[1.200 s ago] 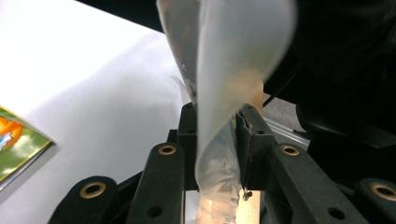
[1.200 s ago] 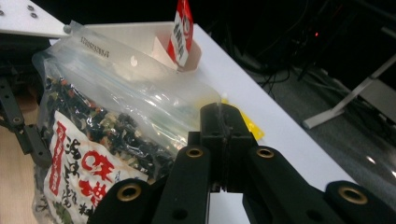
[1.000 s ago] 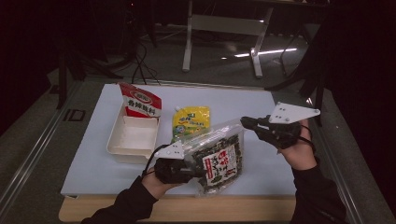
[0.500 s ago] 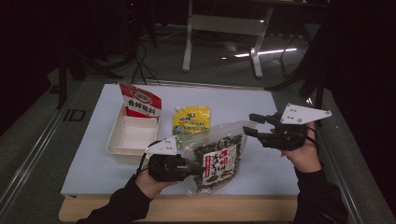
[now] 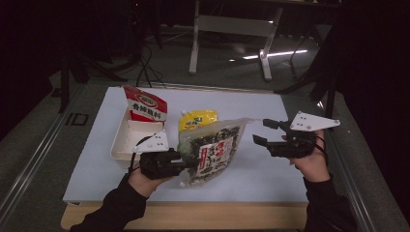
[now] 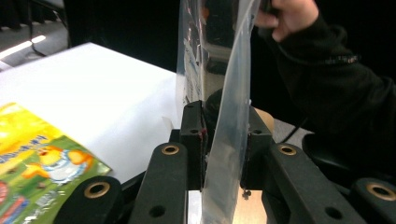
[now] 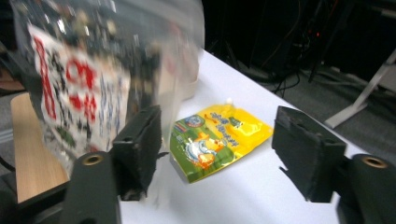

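left gripper [image 5: 186, 162] is clamped on the clear seaweed bag [image 5: 212, 150], lifted above the table [image 5: 270, 169]; right gripper [image 5: 263, 133], jaws just opened, is empty. handover done; a carry toward the white tray [image 5: 121, 145] is likely called for.

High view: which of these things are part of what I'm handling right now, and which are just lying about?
In hand:
- clear seaweed bag, clamped at its edge by the left gripper
- right gripper, jaws just opened, nothing between them, beside the bag's far corner

Lying about:
- yellow pouch, flat on the table
- red packet, leaning in the white tray
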Demonstrator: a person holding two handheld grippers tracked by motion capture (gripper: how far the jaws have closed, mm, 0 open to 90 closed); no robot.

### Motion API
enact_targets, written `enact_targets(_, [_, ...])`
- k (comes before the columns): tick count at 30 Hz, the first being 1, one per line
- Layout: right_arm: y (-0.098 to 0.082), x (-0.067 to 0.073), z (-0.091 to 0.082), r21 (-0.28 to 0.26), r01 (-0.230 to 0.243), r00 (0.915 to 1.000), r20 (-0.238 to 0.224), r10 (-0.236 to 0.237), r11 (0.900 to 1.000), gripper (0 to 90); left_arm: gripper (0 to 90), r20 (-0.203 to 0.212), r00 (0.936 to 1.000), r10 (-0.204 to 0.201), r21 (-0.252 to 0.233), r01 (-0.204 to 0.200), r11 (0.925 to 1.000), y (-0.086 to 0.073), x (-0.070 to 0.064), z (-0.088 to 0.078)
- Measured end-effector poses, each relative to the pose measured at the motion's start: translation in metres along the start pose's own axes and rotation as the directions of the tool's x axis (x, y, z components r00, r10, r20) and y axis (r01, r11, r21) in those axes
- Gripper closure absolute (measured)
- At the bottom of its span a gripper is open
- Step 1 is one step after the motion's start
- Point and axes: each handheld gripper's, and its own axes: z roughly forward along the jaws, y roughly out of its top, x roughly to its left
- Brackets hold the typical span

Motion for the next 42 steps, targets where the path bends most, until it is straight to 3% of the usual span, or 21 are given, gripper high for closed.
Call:
enact_targets(6, [-0.015, -0.006, 0.013, -0.019, -0.052, 0.9985, 0.018, 0.052, 0.998, 18.4, 77.6, -0.050, 0.9987, 0.010, -0.034, -0.012, 0.9994, 0.009, 0.008, -0.019])
enact_targets(8, [-0.019, -0.008, 0.016, -0.034, -0.074, 0.9972, -0.011, 0.074, 0.997, 15.3, 77.6, -0.070, 0.9975, 0.010, -0.042, -0.013, 0.9990, 0.012, 0.010, -0.027])
enact_targets(16, [-0.028, -0.008, 0.018, -0.043, -0.082, 0.9960, -0.039, 0.080, 0.996, 13.8, 77.6, -0.142, 0.9898, 0.008, -0.045, -0.014, 0.9989, 0.015, 0.020, -0.053])
enact_targets(18, [-0.028, -0.009, 0.018, -0.041, -0.082, 0.9961, -0.037, 0.080, 0.996, 13.8, 77.7, -0.142, 0.9898, 0.008, -0.045, -0.014, 0.9989, 0.015, 0.020, -0.053])
enact_targets(19, [-0.030, -0.009, 0.019, -0.043, -0.080, 0.9963, -0.036, 0.078, 0.996, 13.8, 77.7, -0.174, 0.9848, 0.001, -0.053, -0.010, 0.9985, 0.013, 0.026, -0.065])
enact_targets(21, [-0.032, -0.010, 0.019, -0.049, -0.070, 0.9969, -0.039, 0.068, 0.996, 13.9, 77.7, -0.189, 0.9819, -0.002, -0.054, -0.008, 0.9985, 0.012, 0.030, -0.071])
enact_targets(25, [-0.034, -0.011, 0.021, -0.055, -0.066, 0.9969, -0.045, 0.064, 0.996, 13.9, 77.6, -0.194, 0.9809, -0.016, -0.065, 0.004, 0.9978, 0.008, 0.041, -0.084])
enact_targets(36, [-0.039, -0.010, 0.026, -0.047, -0.055, 0.9972, -0.053, 0.052, 0.997, 14.0, 77.6, -0.289, 0.9571, -0.019, -0.037, 0.008, 0.9993, -0.006, 0.062, -0.114])
enact_targets(41, [-0.041, -0.010, 0.031, -0.034, -0.055, 0.9967, -0.061, 0.053, 0.998, 14.0, 77.6, -0.310, 0.9503, -0.031, -0.045, 0.018, 0.9988, -0.013, 0.074, -0.123])
enact_targets(42, [-0.042, -0.010, 0.032, -0.030, -0.052, 0.9969, -0.061, 0.050, 0.998, 14.0, 77.6, -0.320, 0.9465, -0.043, -0.039, 0.033, 0.9987, -0.016, 0.081, -0.126])
